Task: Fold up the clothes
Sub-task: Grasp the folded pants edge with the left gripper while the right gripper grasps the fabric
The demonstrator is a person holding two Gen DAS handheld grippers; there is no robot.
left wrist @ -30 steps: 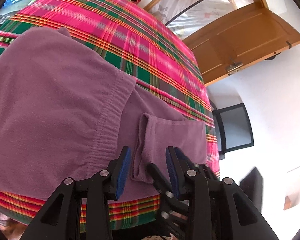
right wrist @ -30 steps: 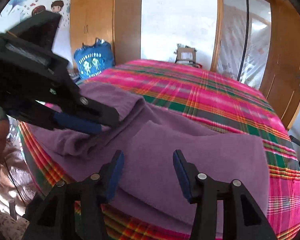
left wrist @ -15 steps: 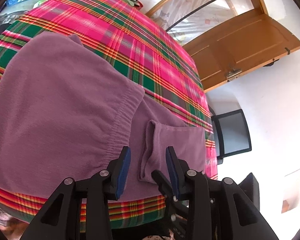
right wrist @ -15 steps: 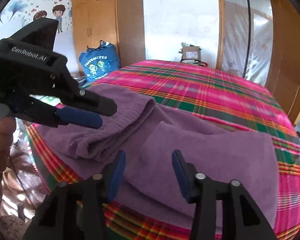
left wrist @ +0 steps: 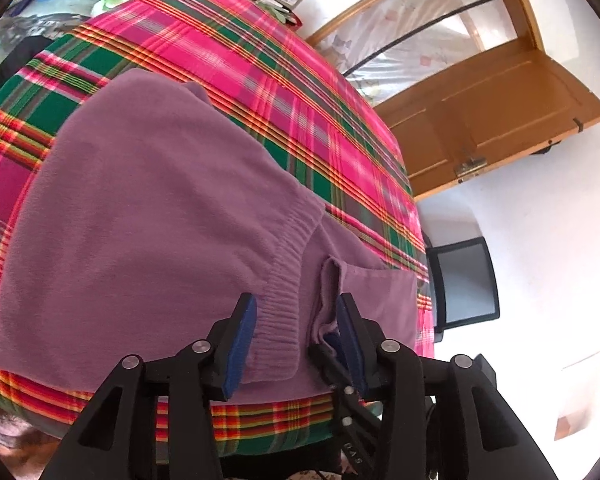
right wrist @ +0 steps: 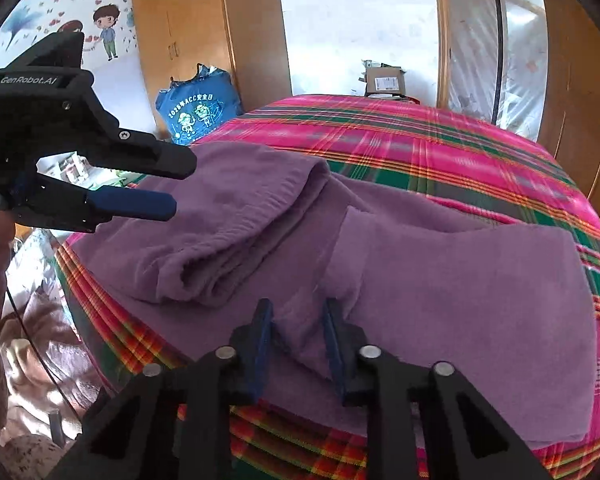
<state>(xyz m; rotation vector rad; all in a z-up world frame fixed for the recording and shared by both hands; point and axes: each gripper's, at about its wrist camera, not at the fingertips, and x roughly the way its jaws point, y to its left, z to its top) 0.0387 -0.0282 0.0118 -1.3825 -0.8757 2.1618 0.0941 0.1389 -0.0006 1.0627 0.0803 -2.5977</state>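
Purple garment (right wrist: 440, 280) fold between closing right gripper (right wrist: 296, 336) jaws; left gripper (left wrist: 296, 332) jaws opening.

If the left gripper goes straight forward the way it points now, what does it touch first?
Most likely the ribbed hem of the purple garment, lying between the opening jaws of the left gripper; depth is unclear.

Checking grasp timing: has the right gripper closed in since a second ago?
Yes. The right gripper jaws are closing, pinching up a fold of the purple garment at the bed's near edge.
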